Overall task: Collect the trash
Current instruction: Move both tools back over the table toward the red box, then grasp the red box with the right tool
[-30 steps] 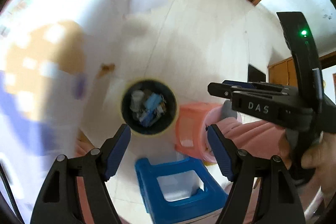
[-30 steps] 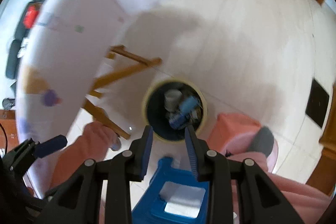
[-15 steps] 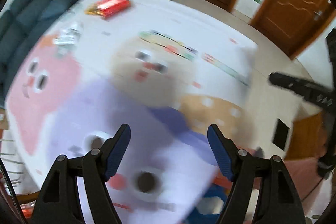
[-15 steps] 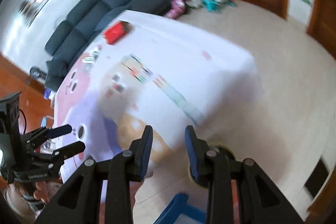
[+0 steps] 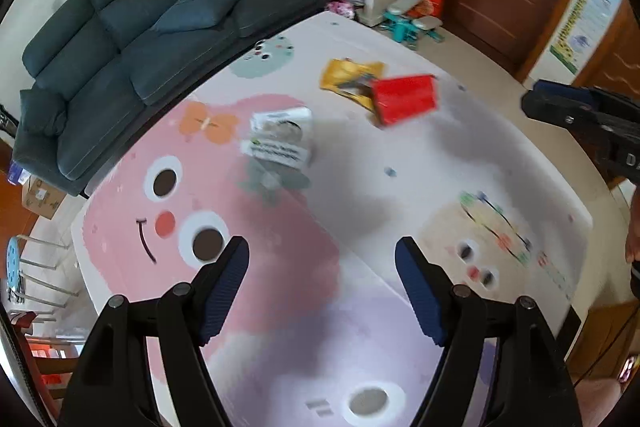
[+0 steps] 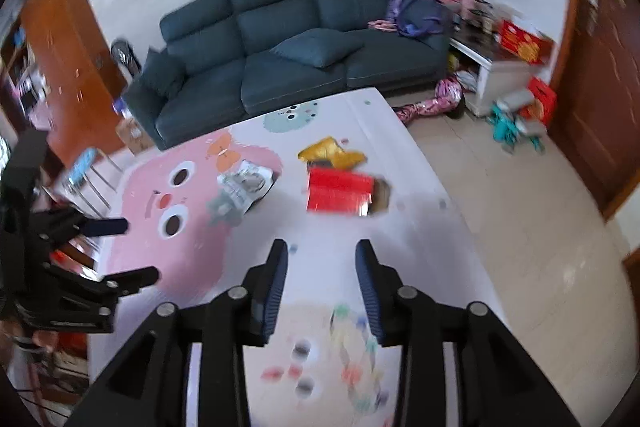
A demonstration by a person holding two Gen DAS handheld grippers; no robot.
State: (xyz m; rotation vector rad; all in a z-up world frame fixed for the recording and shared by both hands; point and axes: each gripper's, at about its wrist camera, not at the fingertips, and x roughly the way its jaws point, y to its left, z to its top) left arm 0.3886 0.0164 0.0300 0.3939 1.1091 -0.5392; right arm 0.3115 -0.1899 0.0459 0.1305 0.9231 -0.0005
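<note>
so the trash is all up ahead of both tools, sitting on the far half of the surface (image 5: pixel 420 163) with the cartoon cloth. three bits: a red box (image 6: pixel 340 193), a yellow wrapper (image 6: pixel 332 153) tucked just behind it and touching it, and a white pouch (image 6: pixel 246 185) off to the left, a bit apart from the box

in the right wrist view the red box is pretty much dead ahead of the right tool (image 6: pixel 321 283), long side running across, so the fingers would have to span the short way. I'd say the right hand is the nearer one for the box. the white pouch sits more in line with the left tool (image 5: pixel 322 287), slightly left of centre in its view

right tool is opening at the moment with nothing between the pads, nowhere near the trash yet. left tool is spread wide and empty too, just hanging over the pink part of the cloth
</note>
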